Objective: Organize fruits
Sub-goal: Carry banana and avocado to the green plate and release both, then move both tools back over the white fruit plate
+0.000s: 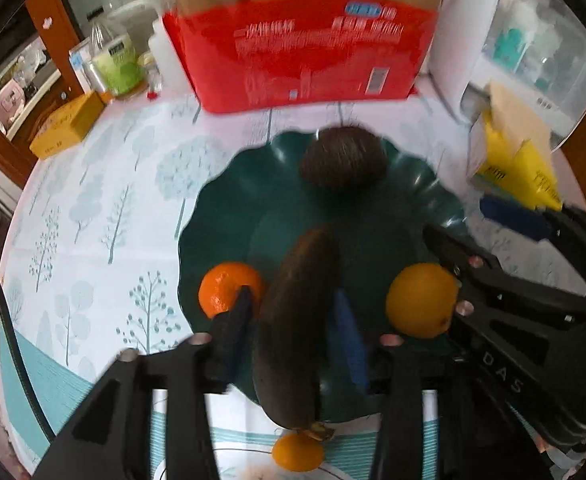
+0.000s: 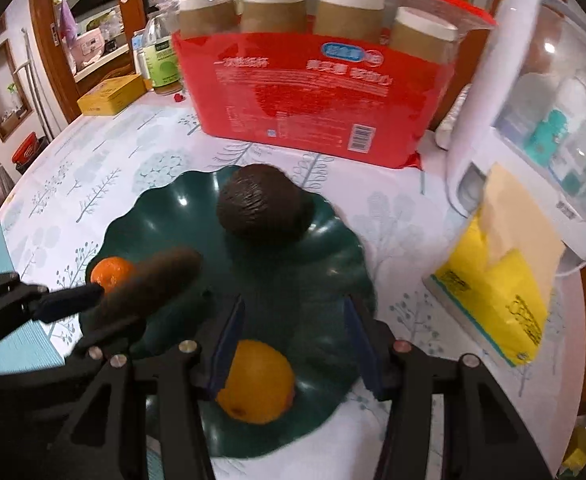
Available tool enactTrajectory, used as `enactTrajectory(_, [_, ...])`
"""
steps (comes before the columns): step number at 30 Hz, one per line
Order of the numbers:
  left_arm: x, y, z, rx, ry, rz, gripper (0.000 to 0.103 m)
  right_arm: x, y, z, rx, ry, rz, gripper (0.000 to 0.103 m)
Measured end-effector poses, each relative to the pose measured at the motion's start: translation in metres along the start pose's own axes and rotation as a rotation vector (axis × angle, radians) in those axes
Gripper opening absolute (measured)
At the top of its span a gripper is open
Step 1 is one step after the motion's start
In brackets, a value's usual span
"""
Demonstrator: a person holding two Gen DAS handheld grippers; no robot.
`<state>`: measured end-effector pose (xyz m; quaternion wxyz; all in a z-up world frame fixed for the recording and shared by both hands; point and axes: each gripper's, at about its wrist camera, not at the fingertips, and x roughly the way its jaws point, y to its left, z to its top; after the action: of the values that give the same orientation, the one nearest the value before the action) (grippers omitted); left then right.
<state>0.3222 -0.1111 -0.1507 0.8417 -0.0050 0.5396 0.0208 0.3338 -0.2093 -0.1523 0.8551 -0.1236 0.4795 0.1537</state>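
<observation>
A dark green scalloped plate (image 1: 229, 208) (image 2: 333, 248) holds a dark avocado (image 1: 343, 158) (image 2: 263, 206), a tangerine (image 1: 225, 290) (image 2: 111, 272) at its left rim and a yellow-orange fruit (image 1: 423, 300) (image 2: 255, 380). My left gripper (image 1: 295, 320) is shut on a long dark brown banana (image 1: 297, 328) (image 2: 149, 280), held above the plate's near side. My right gripper (image 2: 293, 328) is open, its blue pads either side of the yellow-orange fruit. Another small orange (image 1: 297, 453) lies on the cloth below the banana's stem.
A red pack of paper cups (image 1: 301, 44) (image 2: 321, 84) stands behind the plate. A yellow tissue pack (image 1: 517, 168) (image 2: 497, 292) and a white appliance (image 2: 541, 104) are at right. A yellow box (image 1: 67, 124) and jars sit at the back left. The round table's edge curves at left.
</observation>
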Motion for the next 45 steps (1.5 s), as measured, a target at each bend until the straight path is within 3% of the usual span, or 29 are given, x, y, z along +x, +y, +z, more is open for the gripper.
enactTrajectory(2, [-0.008, 0.002, 0.001, 0.005, -0.027, 0.011, 0.080, -0.006, -0.008, -0.002, 0.016, -0.008, -0.018, 0.053])
enactTrajectory(9, [-0.047, 0.021, 0.000, 0.015, -0.117, 0.064, 0.088, -0.030, -0.027, -0.011, 0.091, -0.040, -0.020, 0.053])
enactTrajectory(14, [-0.079, 0.041, -0.012, 0.021, -0.181, 0.156, 0.099, -0.051, -0.022, -0.022, 0.101, -0.041, -0.011, 0.053])
enactTrajectory(24, [-0.139, 0.076, -0.040, -0.028, -0.244, 0.209, 0.100, -0.102, 0.012, -0.042, 0.053, -0.069, 0.021, 0.053])
enactTrajectory(29, [-0.169, 0.087, -0.056, -0.054, -0.267, 0.171, 0.100, -0.134, 0.026, -0.044, 0.062, -0.122, 0.033, 0.053])
enactTrajectory(34, [-0.196, 0.088, -0.076, -0.016, -0.300, 0.166, 0.100, -0.171, 0.041, -0.052, 0.081, -0.178, 0.040, 0.053])
enactTrajectory(40, [-0.219, 0.092, -0.108, 0.064, -0.338, 0.175, 0.101, -0.212, 0.059, -0.078, 0.115, -0.235, 0.028, 0.061])
enactTrajectory(45, [-0.225, 0.102, -0.133, 0.097, -0.322, 0.140, 0.101, -0.237, 0.069, -0.107, 0.149, -0.262, -0.019, 0.065])
